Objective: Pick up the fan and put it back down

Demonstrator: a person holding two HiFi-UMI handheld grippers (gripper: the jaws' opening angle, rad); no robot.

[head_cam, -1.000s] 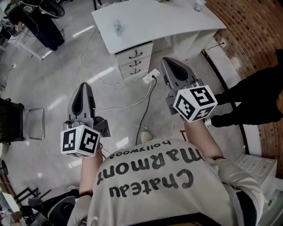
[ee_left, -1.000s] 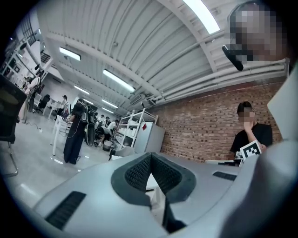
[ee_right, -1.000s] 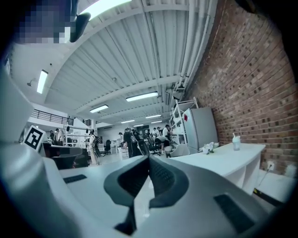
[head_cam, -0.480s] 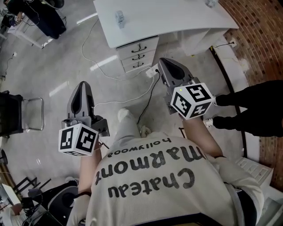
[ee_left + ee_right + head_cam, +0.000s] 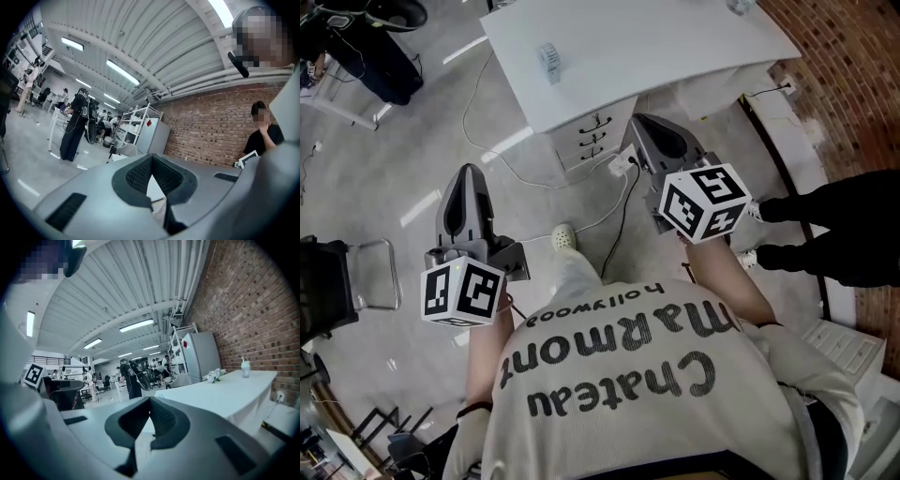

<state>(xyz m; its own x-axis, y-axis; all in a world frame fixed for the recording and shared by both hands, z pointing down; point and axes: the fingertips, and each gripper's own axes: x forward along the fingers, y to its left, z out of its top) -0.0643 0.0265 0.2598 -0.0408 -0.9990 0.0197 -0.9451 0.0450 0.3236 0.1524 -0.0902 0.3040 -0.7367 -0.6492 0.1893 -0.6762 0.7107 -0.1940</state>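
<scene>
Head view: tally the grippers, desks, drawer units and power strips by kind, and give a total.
Grippers: 2 (left gripper, right gripper)
Desk: 1
Drawer unit: 1
Power strip: 1
Total: 5

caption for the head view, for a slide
Person facing a white desk holds left gripper and right gripper out, both shut, empty.
</scene>
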